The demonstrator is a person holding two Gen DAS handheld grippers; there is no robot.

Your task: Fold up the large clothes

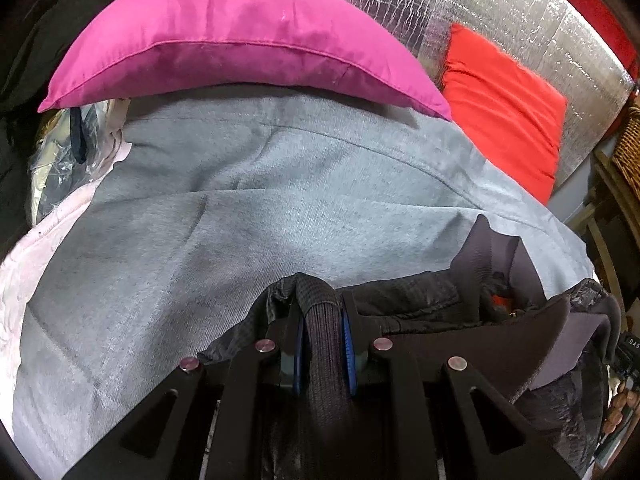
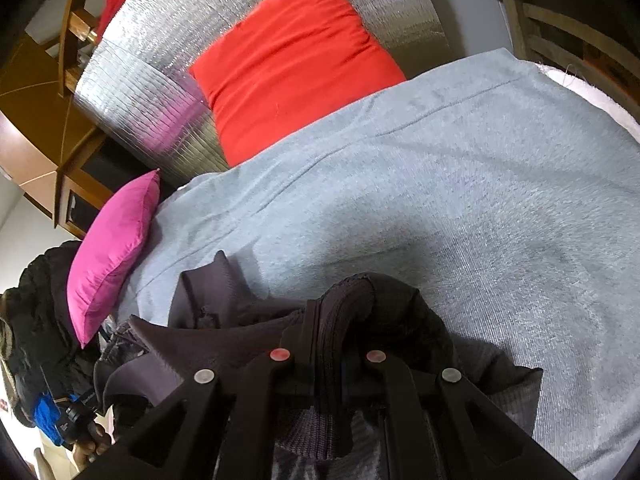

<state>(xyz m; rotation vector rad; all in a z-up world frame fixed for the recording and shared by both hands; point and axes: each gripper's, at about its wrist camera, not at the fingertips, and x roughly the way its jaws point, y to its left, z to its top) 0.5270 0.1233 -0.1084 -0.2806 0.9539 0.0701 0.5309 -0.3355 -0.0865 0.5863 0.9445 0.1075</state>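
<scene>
A dark jacket (image 1: pixel 424 300) with ribbed hem and a purple-grey lining hangs over a bed covered by a grey blanket (image 1: pixel 224 224). My left gripper (image 1: pixel 323 320) is shut on a ribbed edge of the jacket, its blue pads pressed on the fabric. In the right wrist view my right gripper (image 2: pixel 340 320) is shut on another ribbed edge of the same jacket (image 2: pixel 224 340), whose lining spreads to the left over the grey blanket (image 2: pixel 460 184). Both grippers point down at the bed. The jacket's lower part is hidden under the grippers.
A magenta pillow (image 1: pixel 240 40) and a red pillow (image 1: pixel 504 104) lie at the head of the bed against a silver foil panel (image 1: pixel 500 8). Dark clothes (image 2: pixel 36 312) are heaped at the bedside. Wooden furniture (image 2: pixel 52 128) stands beyond. A hand with the other gripper (image 2: pixel 76 420) shows low left.
</scene>
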